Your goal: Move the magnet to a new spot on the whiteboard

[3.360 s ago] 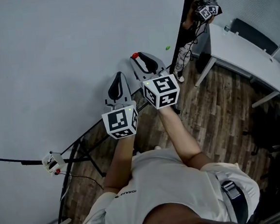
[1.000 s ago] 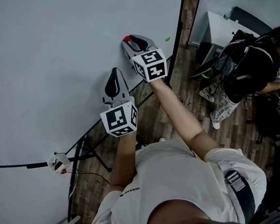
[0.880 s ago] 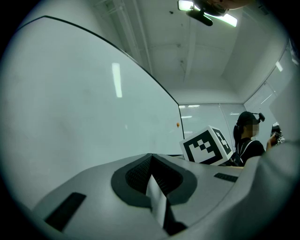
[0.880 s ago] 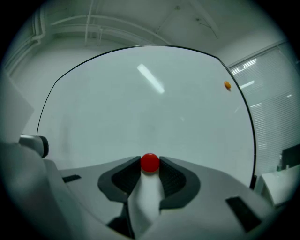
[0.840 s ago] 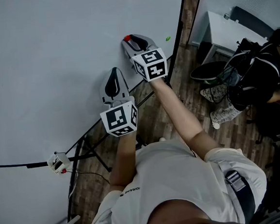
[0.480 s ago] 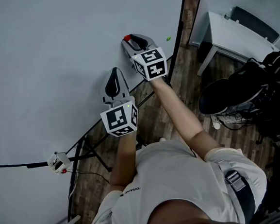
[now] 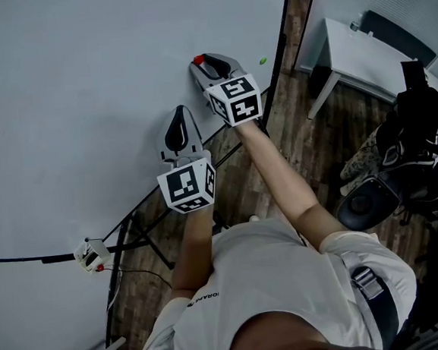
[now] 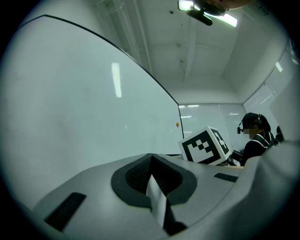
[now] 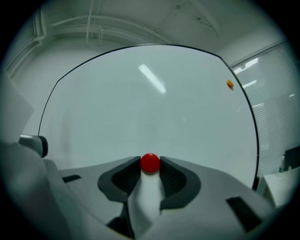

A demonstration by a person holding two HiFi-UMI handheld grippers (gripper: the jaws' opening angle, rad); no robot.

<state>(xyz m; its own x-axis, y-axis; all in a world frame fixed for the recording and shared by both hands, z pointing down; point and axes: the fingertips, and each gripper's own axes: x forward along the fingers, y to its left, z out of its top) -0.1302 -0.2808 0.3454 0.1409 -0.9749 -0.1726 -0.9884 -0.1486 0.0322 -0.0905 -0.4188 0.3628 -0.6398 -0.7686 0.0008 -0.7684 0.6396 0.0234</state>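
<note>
Left gripper comes first. Its two jaws are pressed together and nothing is between them. It hangs close to the whiteboard with its tip pointing at the white face. I think it has no job right now.

On its right side, a bit farther along the board, is the right gripper. It is clenched on the magnet. The magnet is small, red and round, and it sits right at the gripper's tip with one pad touching each side. The tip is up against the whiteboard. The magnet looks like it is on the board, or very nearly, but I cannot tell for sure that it touches.

Past this gripper's tip, to its right, a small green dot is stuck near the board's dark edge. High up to the gripper's right is a small orange dot. Both are well apart from the red magnet.

How far along is the job? The grabbing part looks done, because the gripper has the magnet. I cannot tell if this is the old spot or the new one. What is left, I think, is to set the magnet flat on a fresh spot, open the jaws and pull the gripper away.
</note>
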